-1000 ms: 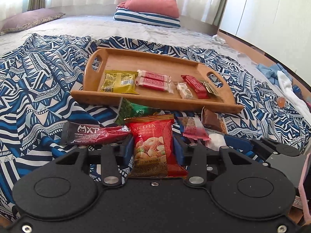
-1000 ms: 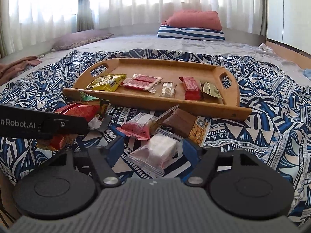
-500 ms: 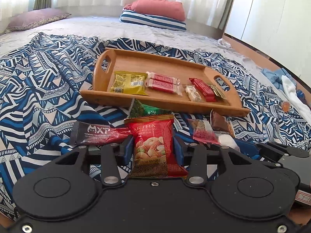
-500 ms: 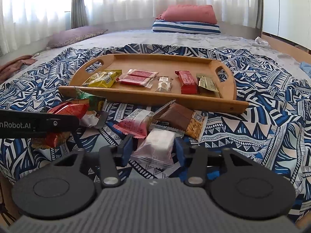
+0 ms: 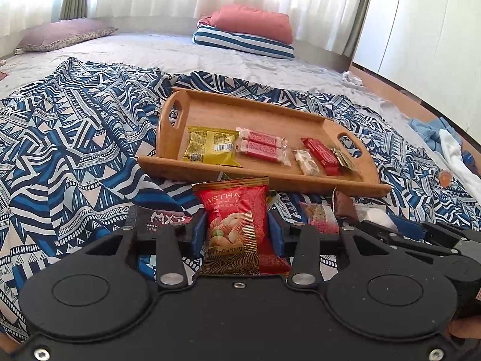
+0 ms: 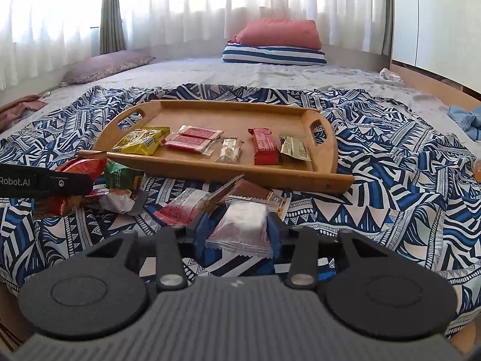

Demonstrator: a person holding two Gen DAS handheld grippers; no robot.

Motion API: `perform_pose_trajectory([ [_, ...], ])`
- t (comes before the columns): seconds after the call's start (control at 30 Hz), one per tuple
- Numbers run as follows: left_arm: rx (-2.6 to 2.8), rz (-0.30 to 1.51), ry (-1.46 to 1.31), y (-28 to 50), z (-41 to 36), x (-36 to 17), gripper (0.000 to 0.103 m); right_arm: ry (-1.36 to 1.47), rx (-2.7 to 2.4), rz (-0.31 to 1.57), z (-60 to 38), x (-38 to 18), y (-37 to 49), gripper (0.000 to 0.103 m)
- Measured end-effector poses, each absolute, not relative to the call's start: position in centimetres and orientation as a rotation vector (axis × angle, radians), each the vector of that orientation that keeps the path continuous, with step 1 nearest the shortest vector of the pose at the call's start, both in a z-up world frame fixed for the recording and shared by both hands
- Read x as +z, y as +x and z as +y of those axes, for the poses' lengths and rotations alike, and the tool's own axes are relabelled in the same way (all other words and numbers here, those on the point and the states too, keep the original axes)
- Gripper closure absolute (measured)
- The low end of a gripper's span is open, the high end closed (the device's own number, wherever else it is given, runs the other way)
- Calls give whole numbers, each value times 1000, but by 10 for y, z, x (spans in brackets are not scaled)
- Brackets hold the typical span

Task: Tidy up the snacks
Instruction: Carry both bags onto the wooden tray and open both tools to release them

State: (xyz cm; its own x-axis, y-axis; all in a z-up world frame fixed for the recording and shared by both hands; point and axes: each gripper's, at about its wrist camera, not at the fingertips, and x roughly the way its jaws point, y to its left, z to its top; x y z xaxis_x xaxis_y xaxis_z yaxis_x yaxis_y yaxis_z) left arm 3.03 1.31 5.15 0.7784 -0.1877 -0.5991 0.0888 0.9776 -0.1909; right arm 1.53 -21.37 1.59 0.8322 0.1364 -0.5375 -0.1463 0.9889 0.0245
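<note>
Left gripper (image 5: 236, 234) clamps red nut packet (image 5: 233, 225); right gripper (image 6: 237, 231) clamps clear-wrapped snack (image 6: 242, 228); wooden tray (image 6: 330, 177) lies just beyond both, long axis left-right.

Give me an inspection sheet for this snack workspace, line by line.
Surface: patterned blue blanket over a bed.
Job's things: wooden tray holding six packets in a row; loose snacks lie in front of it.
Clutter: blue cloth at the right edge.
Grippers: left gripper shut on red nut packet; right gripper shut on clear white packet.
Cables: nothing seen.
Surroundings: stacked pillows, curtains behind.
</note>
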Motion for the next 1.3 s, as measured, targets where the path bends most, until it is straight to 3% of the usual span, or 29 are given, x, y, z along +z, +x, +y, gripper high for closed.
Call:
perform_pose_trajectory([
  [0.83,-151,607,-144,134,26,101,63,15,125,519,-242,63,109,56],
  [1.3,-121,721,-145,228,24,78,63,56,125,619,-260,48,207,56],
])
